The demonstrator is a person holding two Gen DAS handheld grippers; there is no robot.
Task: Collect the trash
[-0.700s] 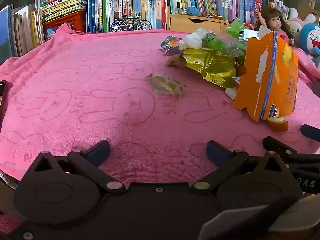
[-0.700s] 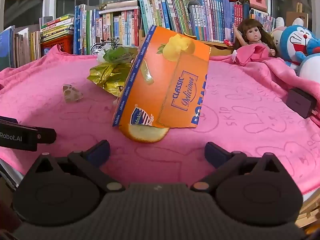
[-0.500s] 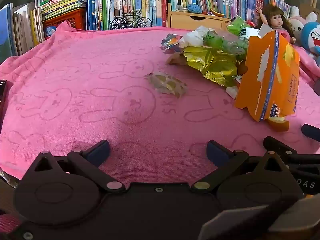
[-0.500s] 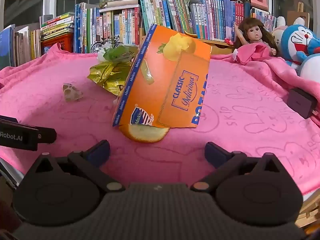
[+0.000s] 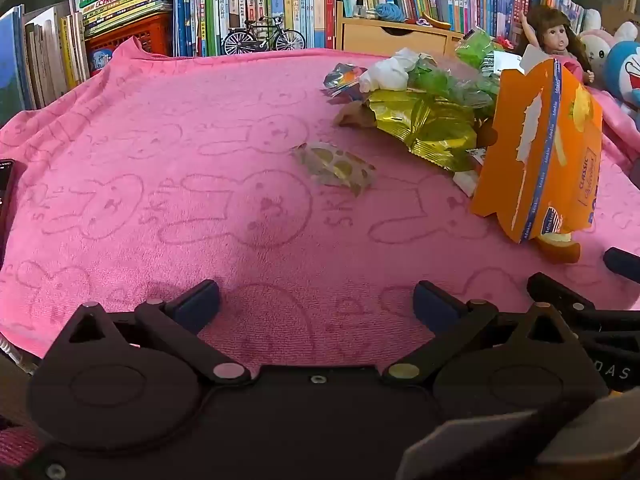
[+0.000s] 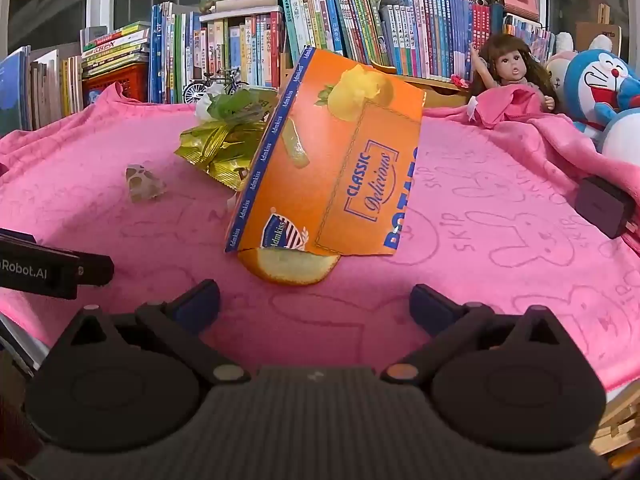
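An orange snack box (image 6: 336,164) stands tilted on the pink towel (image 6: 480,208), over an orange peel (image 6: 290,268); the box (image 5: 540,152) is at the right in the left wrist view. Behind it lie a gold wrapper (image 5: 424,128), green plastic (image 5: 444,80), white tissue (image 5: 386,74) and a small foil wrapper (image 5: 340,78). A small spotted wrapper (image 5: 334,166) lies alone, left of the pile. My left gripper (image 5: 316,304) is open over bare towel, short of that wrapper. My right gripper (image 6: 314,304) is open just short of the peel.
Books (image 5: 256,4), a toy bicycle (image 5: 262,40) and a wooden drawer (image 5: 396,38) line the back. A doll (image 6: 510,72) and plush toys (image 6: 600,80) sit back right. A black block (image 6: 604,206) lies at the right, a dark device (image 5: 6,196) at the left edge.
Both grippers have drifted slightly forward, so the trash looks a little nearer. Both stay open, and nothing on the towel has moved.
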